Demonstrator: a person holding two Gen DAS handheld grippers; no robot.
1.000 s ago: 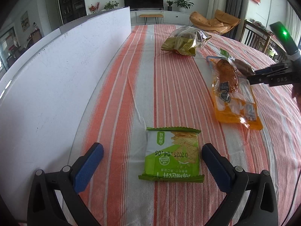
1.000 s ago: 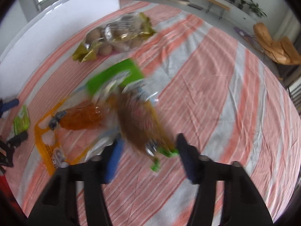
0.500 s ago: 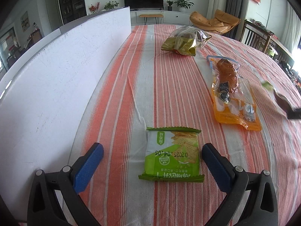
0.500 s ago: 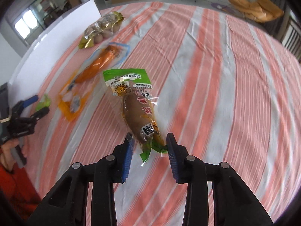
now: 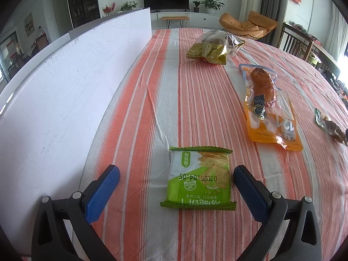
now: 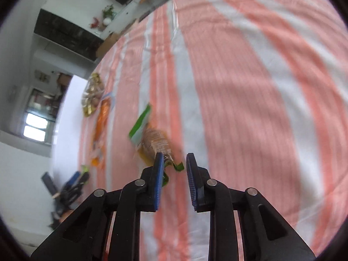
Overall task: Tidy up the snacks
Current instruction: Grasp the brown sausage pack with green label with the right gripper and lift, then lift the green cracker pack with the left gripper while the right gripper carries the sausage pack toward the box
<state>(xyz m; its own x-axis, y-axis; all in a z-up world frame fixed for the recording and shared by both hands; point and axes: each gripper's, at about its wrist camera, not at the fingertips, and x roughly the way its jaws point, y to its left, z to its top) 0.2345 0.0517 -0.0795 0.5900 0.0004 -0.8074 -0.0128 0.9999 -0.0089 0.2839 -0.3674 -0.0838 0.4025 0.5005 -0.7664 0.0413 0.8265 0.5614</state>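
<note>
In the left wrist view, our left gripper hangs low over the striped worktop, fingers spread wide and released, with the green cracker pack lying flat between them, untouched by either pad. Nothing here has shifted over the last second. Farther off lie the orange pouch and the clear bag, and a brown snack now lies at the right edge, where half a second ago it was blurred in motion.

In the right wrist view, blurred by motion, our right gripper has parted its fingers somewhat. The brown snack, clamped half a second ago, now lies on the cloth ahead; only its green tail sits in the gap, beside the left pad. We judge it just set down apart from the other snacks, so one placement looks done and the cracker pack is the likely next pick.
</note>
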